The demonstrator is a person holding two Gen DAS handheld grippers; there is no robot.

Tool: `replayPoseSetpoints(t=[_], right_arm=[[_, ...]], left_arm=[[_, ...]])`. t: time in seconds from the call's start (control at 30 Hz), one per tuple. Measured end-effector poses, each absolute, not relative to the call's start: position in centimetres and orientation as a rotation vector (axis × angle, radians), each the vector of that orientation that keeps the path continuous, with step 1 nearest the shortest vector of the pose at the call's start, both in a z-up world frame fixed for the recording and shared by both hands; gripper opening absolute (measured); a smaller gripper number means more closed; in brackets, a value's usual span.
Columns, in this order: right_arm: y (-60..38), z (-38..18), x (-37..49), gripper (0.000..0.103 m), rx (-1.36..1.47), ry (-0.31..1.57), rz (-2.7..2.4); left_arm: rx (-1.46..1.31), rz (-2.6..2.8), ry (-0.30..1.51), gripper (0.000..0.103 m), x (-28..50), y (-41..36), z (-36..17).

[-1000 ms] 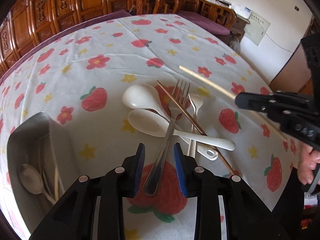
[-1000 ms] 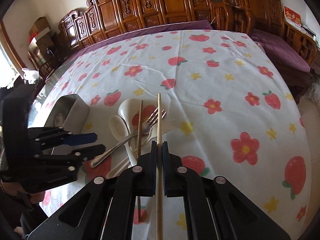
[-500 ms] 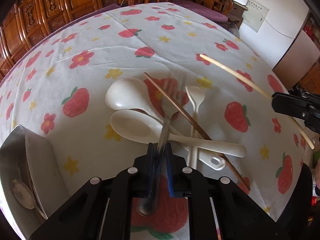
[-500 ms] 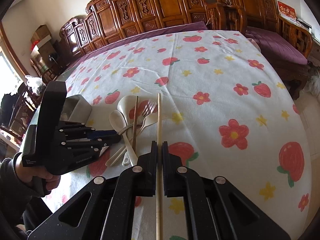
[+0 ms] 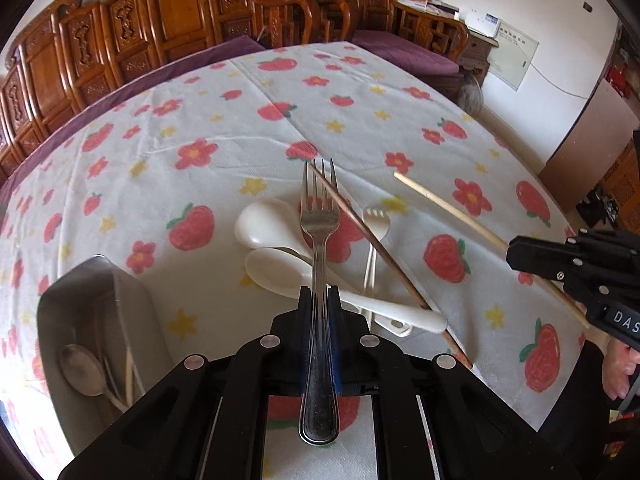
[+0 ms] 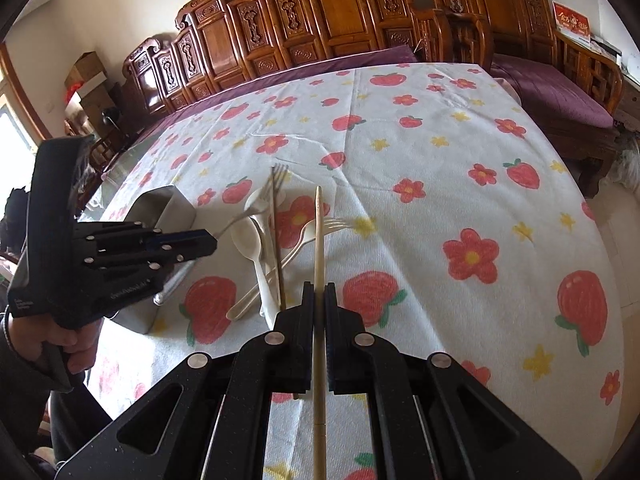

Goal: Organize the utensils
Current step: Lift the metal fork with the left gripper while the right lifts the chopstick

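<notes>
My left gripper (image 5: 320, 296) is shut on the handle of a metal fork (image 5: 320, 236), held clear of the table with its tines pointing away. Under it lie two white spoons (image 5: 268, 226), a dark chopstick (image 5: 380, 256) and a white plastic fork (image 5: 374, 220) in a crossed pile. My right gripper (image 6: 319, 292) is shut on a pale wooden chopstick (image 6: 319, 232), which hovers over the pile's right side. In the right wrist view the left gripper (image 6: 208, 242) sits left of the pile with the metal fork (image 6: 283, 172) sticking out of it.
A steel container (image 5: 100, 320) stands at the left on the strawberry tablecloth (image 5: 200, 140), holding a metal spoon (image 5: 82, 370) and pale sticks. Carved wooden chairs (image 6: 320, 20) line the far edge. A hand (image 6: 76, 352) holds the left gripper.
The left gripper's jaws closed on the metal fork's handle and lifted it off the pile. The right gripper kept its hold on the pale chopstick and drifted slightly sideways.
</notes>
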State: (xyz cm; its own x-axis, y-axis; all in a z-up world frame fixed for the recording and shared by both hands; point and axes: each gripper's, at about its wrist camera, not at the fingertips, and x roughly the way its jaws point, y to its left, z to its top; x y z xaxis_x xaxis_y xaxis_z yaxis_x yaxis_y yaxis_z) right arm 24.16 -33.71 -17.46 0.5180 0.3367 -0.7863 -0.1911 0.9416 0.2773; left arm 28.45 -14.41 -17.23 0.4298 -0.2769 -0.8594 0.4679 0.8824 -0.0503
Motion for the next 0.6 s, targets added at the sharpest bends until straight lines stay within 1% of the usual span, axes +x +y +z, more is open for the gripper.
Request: replayPoseSetpoints(t=[0.23, 0.6], right_arm=[[-33.1, -16.0, 24.0, 0.006, 0.162, 0.947, 0.312], [-30.1, -14.5, 24.2, 0.006, 0.16, 0.921, 0.363]], left_arm=[[0.166, -0.413, 0.972, 0.007, 28.2, -11.9, -14.3], [0.133, -0.361, 0.915, 0.007, 26.5, -7.2, -11.4]])
